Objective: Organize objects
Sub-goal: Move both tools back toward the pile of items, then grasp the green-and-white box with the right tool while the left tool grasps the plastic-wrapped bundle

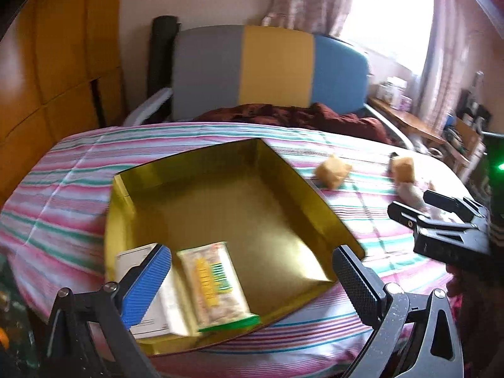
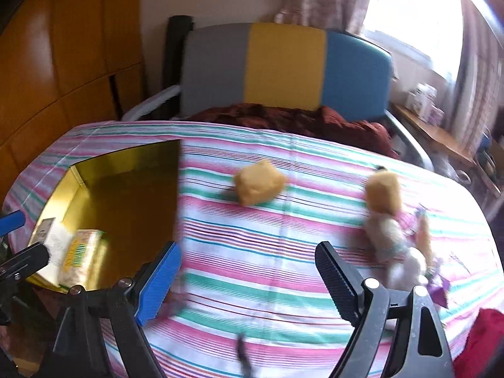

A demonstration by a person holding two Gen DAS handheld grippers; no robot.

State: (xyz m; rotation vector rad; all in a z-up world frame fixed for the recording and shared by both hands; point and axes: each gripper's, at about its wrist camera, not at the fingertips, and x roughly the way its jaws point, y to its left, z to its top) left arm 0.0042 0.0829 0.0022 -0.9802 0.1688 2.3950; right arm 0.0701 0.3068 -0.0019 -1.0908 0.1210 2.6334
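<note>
Both tools, left tool (image 1: 252, 278) and right tool (image 2: 247, 278), spread empty; gold box (image 1: 315, 201) holds two packets (image 1: 217, 280).

Left wrist view looks forward and down from close above the near edge of the gold box (image 1: 220, 195), facing the headboard (image 1: 271, 69). Right wrist view sits further right, low over the striped bed (image 2: 283, 252), same heading. Both share the box, the yellow cube (image 2: 259, 183), the headboard and the window (image 2: 409, 15).
</note>
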